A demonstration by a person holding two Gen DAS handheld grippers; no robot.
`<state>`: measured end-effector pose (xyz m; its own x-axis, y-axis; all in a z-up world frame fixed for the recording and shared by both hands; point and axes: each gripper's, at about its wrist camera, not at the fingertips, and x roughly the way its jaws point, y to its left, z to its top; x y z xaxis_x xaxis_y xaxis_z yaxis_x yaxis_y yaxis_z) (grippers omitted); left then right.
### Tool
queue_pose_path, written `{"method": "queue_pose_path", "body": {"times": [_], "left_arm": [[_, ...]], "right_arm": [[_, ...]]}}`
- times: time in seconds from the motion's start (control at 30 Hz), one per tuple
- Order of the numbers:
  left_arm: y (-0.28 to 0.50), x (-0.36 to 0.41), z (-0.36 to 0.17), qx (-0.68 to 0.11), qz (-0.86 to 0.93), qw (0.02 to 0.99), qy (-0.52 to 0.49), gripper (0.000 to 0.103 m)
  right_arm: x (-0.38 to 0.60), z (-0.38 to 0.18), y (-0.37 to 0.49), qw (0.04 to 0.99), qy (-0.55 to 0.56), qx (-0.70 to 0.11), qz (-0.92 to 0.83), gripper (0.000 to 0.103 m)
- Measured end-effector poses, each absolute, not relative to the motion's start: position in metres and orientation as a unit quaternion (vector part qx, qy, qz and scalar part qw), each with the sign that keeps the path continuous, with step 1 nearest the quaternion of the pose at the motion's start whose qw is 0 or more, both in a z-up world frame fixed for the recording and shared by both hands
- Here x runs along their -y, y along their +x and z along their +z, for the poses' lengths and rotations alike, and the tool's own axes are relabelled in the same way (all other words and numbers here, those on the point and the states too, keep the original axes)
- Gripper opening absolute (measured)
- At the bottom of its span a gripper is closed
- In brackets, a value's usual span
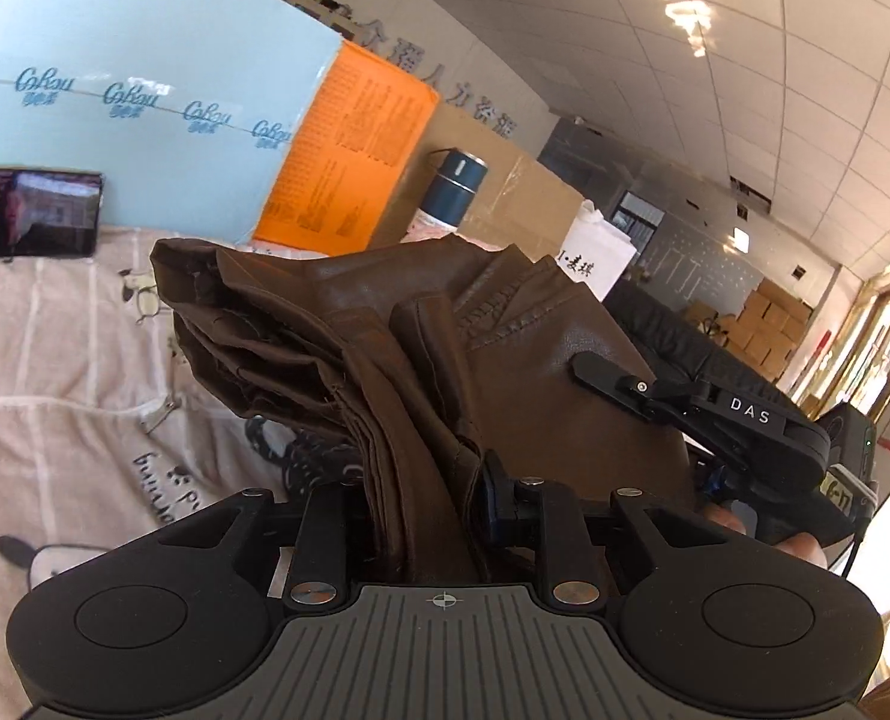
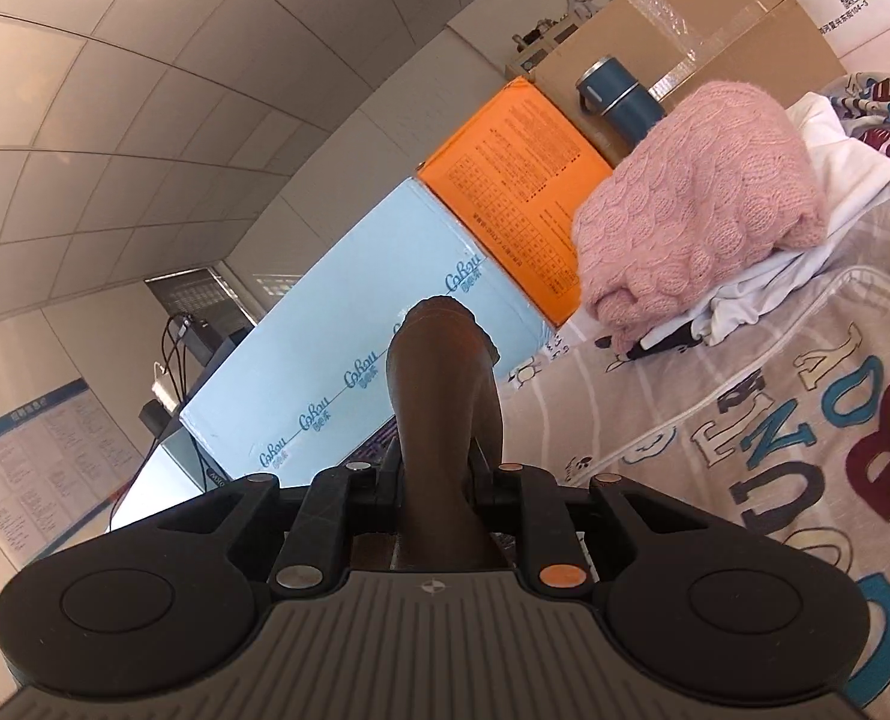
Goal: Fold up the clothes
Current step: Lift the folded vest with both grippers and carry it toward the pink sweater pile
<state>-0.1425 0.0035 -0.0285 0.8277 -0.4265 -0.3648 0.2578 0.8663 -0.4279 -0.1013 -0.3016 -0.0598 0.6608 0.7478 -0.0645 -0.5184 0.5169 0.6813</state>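
A brown leather garment [image 1: 384, 324] hangs bunched in the air above the printed bed sheet [image 1: 42, 360]. My left gripper [image 1: 426, 498] is shut on a thick fold of it, its fingers hidden by the leather. My right gripper [image 1: 619, 381] shows at the right in the left wrist view, its black fingers closed on the garment's edge. In the right wrist view my right gripper [image 2: 438, 480] is shut on a narrow brown fold [image 2: 438, 390] that sticks up between the jaws.
A folded pink knit sweater [image 2: 697, 198] lies on white and printed clothes [image 2: 835, 144] at the back of the sheet. A light blue box [image 1: 144, 90], an orange box [image 1: 354, 150], a blue flask [image 1: 454, 186], cardboard [image 1: 505, 192] and a tablet [image 1: 30, 210] stand behind.
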Motion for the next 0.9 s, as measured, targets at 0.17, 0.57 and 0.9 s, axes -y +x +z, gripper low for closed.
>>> {"method": "queue_pose_path", "body": {"times": [0.17,0.57,0.9], "left_arm": [[-0.105,0.032,-0.001,-0.189,-0.219,0.949,-0.124,0.022],[-0.006,0.074,0.037,-0.061,-0.223,0.966,-0.111,0.023],[0.06,0.112,-0.02,-0.116,-0.215,0.966,-0.089,0.025]], "right_arm": [[0.337,-0.042,-0.086,0.871,0.327,-0.12,0.347,0.016],[0.351,0.039,-0.016,0.926,0.256,0.062,0.272,0.016],[0.373,-0.028,0.065,0.935,0.325,0.023,0.14,0.016]]}}
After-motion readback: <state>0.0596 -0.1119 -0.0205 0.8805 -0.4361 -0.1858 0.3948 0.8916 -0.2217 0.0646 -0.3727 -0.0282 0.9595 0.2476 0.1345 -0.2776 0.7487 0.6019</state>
